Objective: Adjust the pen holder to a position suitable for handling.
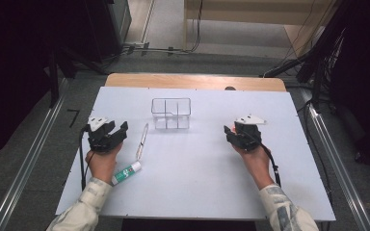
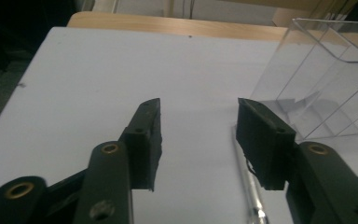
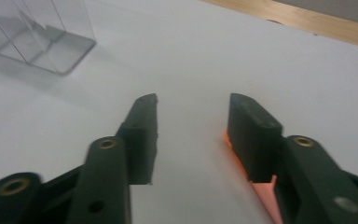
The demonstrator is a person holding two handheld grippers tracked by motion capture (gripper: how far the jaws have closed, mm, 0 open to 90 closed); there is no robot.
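Observation:
A clear plastic organiser box (image 1: 171, 113) with compartments stands upright at the middle back of the white table. A slim pen (image 1: 142, 140) lies in front of it to the left, and a green-and-white glue stick (image 1: 126, 173) lies nearer the person. My left gripper (image 1: 117, 126) hovers left of the pen, open, with only bare table between its jaws (image 2: 198, 105); the pen (image 2: 249, 186) runs beside its right jaw. My right gripper (image 1: 233, 129) is open at the table's right, its jaws (image 3: 193, 100) empty. A flat orange piece (image 3: 263, 189) lies under its right jaw.
The white sheet (image 1: 197, 183) covers the table and a wooden strip (image 1: 192, 81) shows along its far edge. The organiser box (image 2: 326, 79) is ahead and right of the left gripper, and the same box (image 3: 37, 37) is far left of the right gripper. Metal rails flank the table.

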